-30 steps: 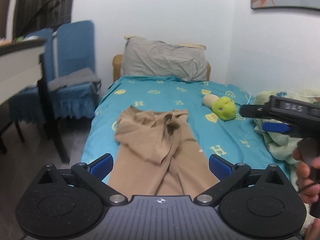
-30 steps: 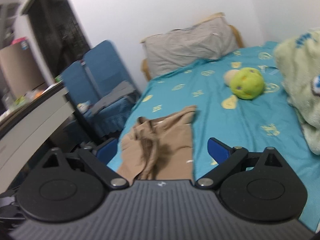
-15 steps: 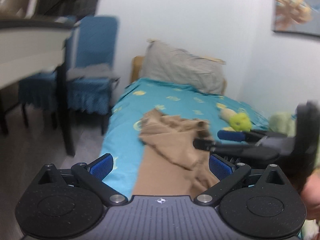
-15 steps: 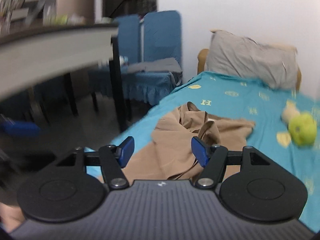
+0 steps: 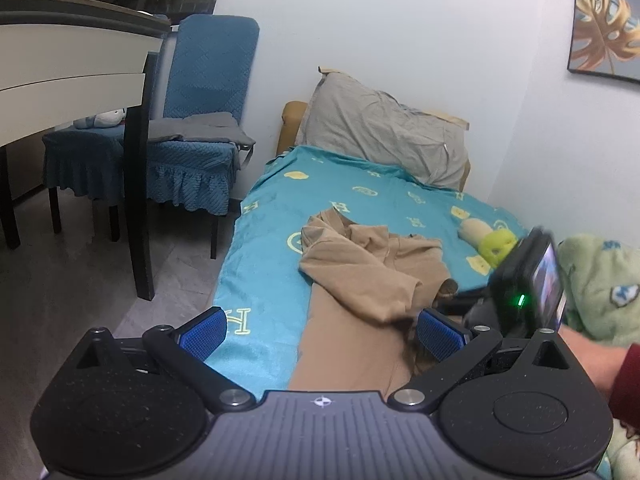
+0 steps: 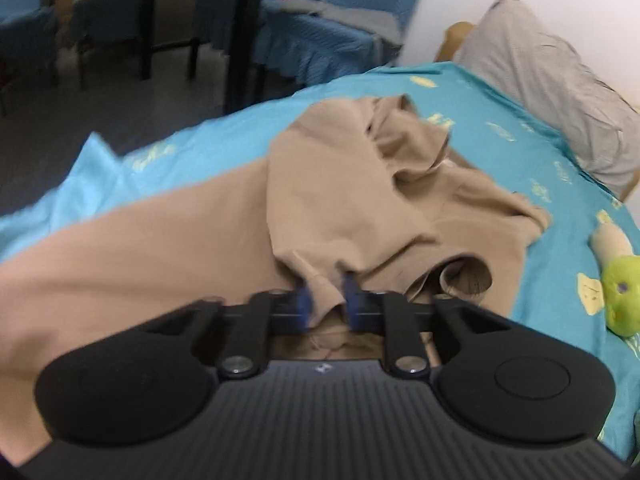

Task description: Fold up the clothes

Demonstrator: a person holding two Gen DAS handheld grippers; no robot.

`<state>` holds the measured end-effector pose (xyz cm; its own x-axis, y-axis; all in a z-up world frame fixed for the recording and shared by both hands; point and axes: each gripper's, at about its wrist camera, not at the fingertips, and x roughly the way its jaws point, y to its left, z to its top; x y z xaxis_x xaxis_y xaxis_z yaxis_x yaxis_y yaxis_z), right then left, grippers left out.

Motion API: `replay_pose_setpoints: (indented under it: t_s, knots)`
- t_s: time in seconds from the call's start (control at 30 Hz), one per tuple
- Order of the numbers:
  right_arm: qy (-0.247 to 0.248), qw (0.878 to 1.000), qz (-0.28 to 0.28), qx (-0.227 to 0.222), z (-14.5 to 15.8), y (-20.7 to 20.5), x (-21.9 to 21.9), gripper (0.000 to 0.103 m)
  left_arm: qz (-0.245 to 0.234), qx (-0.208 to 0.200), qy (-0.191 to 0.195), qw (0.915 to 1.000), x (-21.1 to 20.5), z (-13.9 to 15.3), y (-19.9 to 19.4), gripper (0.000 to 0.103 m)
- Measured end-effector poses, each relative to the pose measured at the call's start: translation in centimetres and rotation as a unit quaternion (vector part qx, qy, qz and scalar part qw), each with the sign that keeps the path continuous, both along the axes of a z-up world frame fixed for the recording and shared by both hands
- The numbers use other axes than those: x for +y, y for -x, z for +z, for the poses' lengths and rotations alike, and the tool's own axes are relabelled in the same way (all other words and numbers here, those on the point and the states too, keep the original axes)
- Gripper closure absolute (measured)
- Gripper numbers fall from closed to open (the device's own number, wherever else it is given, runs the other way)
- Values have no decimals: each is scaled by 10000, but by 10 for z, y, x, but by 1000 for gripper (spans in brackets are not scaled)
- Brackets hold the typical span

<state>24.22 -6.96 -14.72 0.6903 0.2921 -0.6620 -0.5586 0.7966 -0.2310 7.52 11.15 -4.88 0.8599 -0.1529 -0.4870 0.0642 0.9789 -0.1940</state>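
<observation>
Teal bed (image 5: 272,320) fills both views, with a grey pillow (image 5: 384,132) at its far end by the white wall. Tan trousers (image 5: 360,280) lie crumpled on the sheet, straight ahead of both sets of jaws. Left gripper (image 5: 320,330) hangs above the near end of the trousers, its jaws spread wide with nothing between them. Right gripper (image 6: 326,300) has its jaws pinched on a fold at the trousers' near edge; the cloth bunches up between the blue pads (image 6: 352,300). Right of those jaws lies a green toy (image 6: 622,296). Left of the left jaws stand a blue chair (image 5: 200,136) and a table (image 5: 76,64).
</observation>
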Motion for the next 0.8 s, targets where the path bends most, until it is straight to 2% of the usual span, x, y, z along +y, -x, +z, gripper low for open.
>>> replay_pose_setpoints:
  t_s: [0.07, 0.13, 0.23, 0.3, 0.43, 0.57, 0.73, 0.77, 0.8]
  knots:
    - [-351, 9989, -96, -308, 15, 1, -2, 96, 5, 28, 56, 10000, -2, -2, 1, 0]
    - [-845, 9942, -352, -564, 34, -8, -8, 96, 0, 31, 113, 9999, -2, -2, 2, 0]
    - [-1549, 9805, -994, -695, 52, -40, -25, 96, -2, 39, 128, 9999, -4, -5, 4, 0]
    - [-1800, 9701, -1470, -695, 55, -70, -39, 96, -26, 62, 144, 9999, -5, -7, 3, 0]
    - [-2217, 9432, -2464, -216, 35, -126, -76, 96, -113, 168, 39, 9998, -13, -16, -1, 0]
    - [-2278, 9308, -2841, 315, -3, -155, -95, 95, -157, 342, -91, 9993, -19, -29, -8, 0]
    - [-2613, 9245, -2743, 424, -24, -153, -106, 93, -163, 515, -211, 9983, -25, -44, -18, 0]
    - [-2610, 9251, -2714, 488, -23, -151, -108, 90, -169, 499, -238, 9983, -26, -44, -19, 0]
    - [-2604, 9259, -2681, 552, -22, -149, -110, 77, -174, 482, -265, 9983, -26, -45, -20, 0]
